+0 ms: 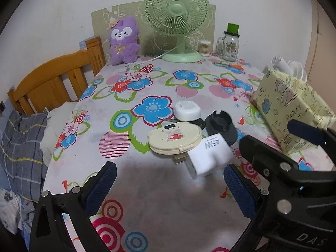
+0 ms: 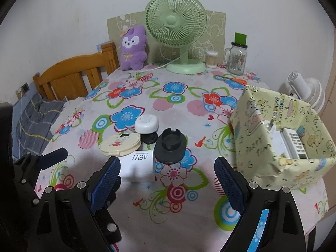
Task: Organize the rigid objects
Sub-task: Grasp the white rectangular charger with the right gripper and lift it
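Note:
A small pile lies mid-table: a white 45W charger [image 1: 210,154] [image 2: 137,164], a cream round compact [image 1: 175,139] [image 2: 120,143], a black ashtray-like holder [image 1: 220,126] [image 2: 170,145], a white round case [image 1: 187,110] [image 2: 146,123] and a small black disc [image 2: 149,138]. A yellow patterned box [image 1: 289,105] [image 2: 279,138] stands at the right and holds a white remote [image 2: 294,142]. My left gripper [image 1: 170,182] is open and empty, just before the charger. My right gripper [image 2: 168,178] is open and empty, near the charger and holder; it also shows in the left wrist view [image 1: 279,155].
At the back of the floral tablecloth [image 1: 147,189] stand a green fan [image 1: 176,19] [image 2: 176,27], a purple plush [image 1: 124,40] [image 2: 133,48], a glass jar mug [image 1: 230,46] [image 2: 237,59] and a cotton swab tub [image 2: 211,58]. A wooden bed frame [image 1: 56,82] borders the left.

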{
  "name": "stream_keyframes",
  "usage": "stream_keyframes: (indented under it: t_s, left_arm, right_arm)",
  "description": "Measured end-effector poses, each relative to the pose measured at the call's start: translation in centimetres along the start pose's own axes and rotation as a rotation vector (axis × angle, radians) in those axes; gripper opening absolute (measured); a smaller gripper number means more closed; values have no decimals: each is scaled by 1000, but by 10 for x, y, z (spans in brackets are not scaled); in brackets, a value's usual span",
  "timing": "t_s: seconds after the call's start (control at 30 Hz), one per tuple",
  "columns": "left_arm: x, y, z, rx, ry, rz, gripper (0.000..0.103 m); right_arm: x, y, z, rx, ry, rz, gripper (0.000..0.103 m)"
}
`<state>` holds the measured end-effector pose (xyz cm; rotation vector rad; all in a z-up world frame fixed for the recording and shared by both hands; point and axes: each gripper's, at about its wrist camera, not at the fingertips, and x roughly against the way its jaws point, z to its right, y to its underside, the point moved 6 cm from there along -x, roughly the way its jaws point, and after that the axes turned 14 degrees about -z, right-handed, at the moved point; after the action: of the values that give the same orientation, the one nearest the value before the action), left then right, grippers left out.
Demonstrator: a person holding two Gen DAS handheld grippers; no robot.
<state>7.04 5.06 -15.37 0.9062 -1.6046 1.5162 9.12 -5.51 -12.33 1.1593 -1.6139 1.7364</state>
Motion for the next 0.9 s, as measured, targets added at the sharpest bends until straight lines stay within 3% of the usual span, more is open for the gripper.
stream_keyframes:
  t_s: [0.63,0.9]
  left_arm:
    - [-33,13,-19,-23,13,-67,103]
    - [-40,15,-18,-59,19,-88,103]
  right_arm:
    - [-53,1,-33,60,-13,-107,93]
    - [-80,6,-35,10,-41,-198,90]
